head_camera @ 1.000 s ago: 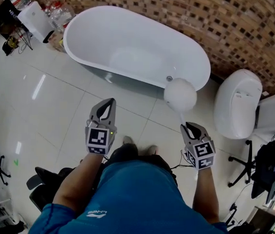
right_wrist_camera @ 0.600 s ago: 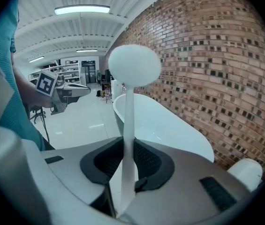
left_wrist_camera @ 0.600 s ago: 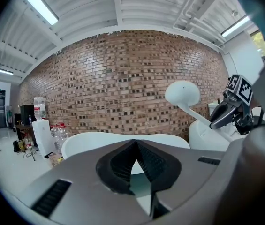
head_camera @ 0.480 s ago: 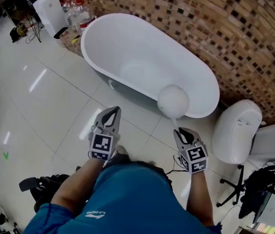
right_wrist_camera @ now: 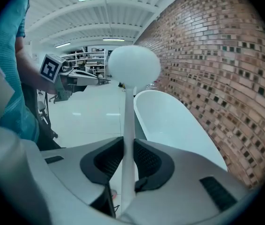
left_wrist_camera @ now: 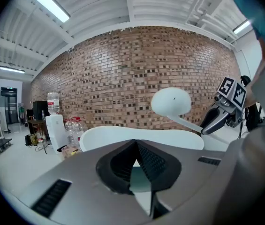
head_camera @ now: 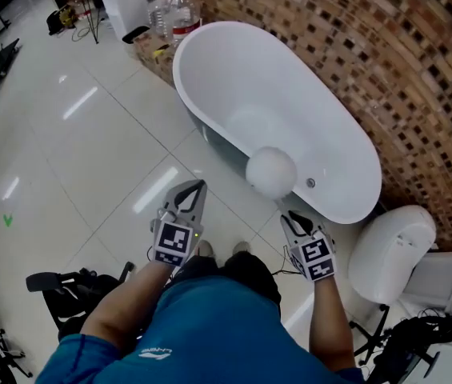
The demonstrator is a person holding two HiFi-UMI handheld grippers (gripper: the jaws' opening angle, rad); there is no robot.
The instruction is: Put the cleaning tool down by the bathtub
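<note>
R gripper clamps handle of white round-headed cleaning tool; L gripper closed, empty. Lower gently onto tiled floor beside white oval bathtub.

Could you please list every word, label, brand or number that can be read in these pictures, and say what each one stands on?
"LI-NING": pale brand print on the person's blue shirt, seen upside down, so this is only a likely reading.
Labels on the bottles: too small to read.
Left gripper and right gripper: only square marker patterns, no letters or numbers.
</note>
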